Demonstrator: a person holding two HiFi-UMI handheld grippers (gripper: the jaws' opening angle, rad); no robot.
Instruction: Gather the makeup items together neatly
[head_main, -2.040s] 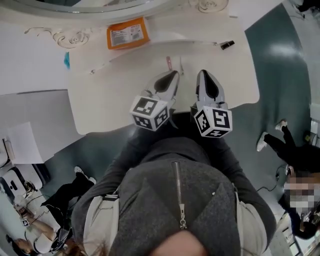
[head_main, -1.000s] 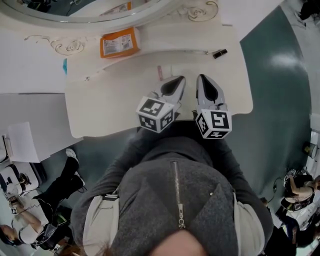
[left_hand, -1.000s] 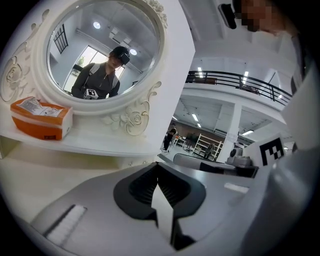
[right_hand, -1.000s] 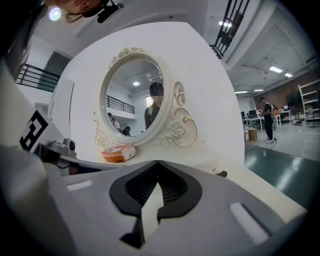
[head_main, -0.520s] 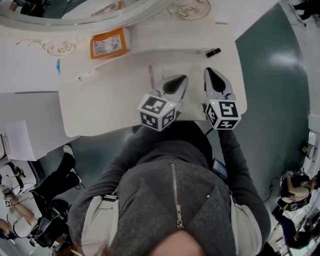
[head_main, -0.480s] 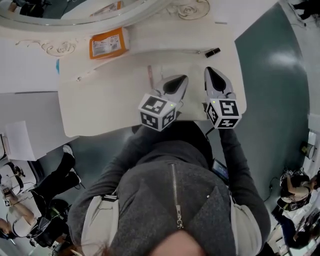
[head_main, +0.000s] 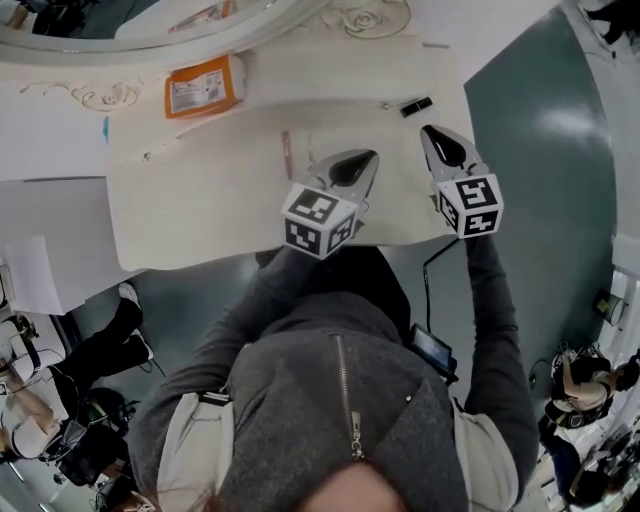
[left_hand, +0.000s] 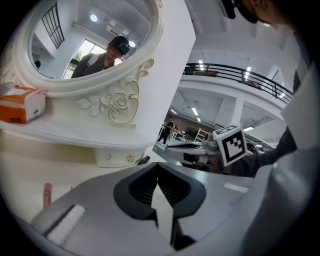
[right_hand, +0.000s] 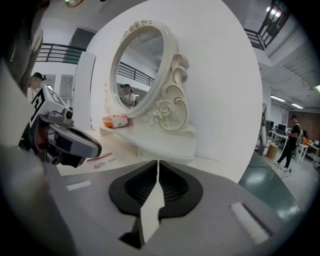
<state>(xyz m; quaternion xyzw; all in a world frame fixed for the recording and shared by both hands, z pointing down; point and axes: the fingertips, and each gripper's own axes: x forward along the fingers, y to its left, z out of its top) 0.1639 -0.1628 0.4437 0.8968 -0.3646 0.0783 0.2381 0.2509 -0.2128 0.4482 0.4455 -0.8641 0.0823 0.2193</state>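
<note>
A pink stick (head_main: 286, 155) and a thin silver tool (head_main: 310, 160) lie mid-table. A small black tube (head_main: 415, 106) rests further right, at the foot of the raised shelf. My left gripper (head_main: 372, 155) hovers just right of the silver tool, its tips touching and empty (left_hand: 158, 167). My right gripper (head_main: 428, 130) hangs below the black tube near the table's right edge. Its jaws (right_hand: 158, 162) have just been opening by a sliver; only a hairline slit shows, with nothing in it. The pink stick (right_hand: 100, 156) and silver tool (right_hand: 104, 162) lie far to its left.
An orange pack (head_main: 205, 88) sits on the shelf at the back left, under the oval mirror (left_hand: 90, 40). The cream table (head_main: 200, 210) ends close by the right gripper, with green floor beyond. People stand in the room around.
My right gripper has swung out to the right, away from the left one, and rolled. The left gripper has shifted slightly. Neither has taken hold of anything.
</note>
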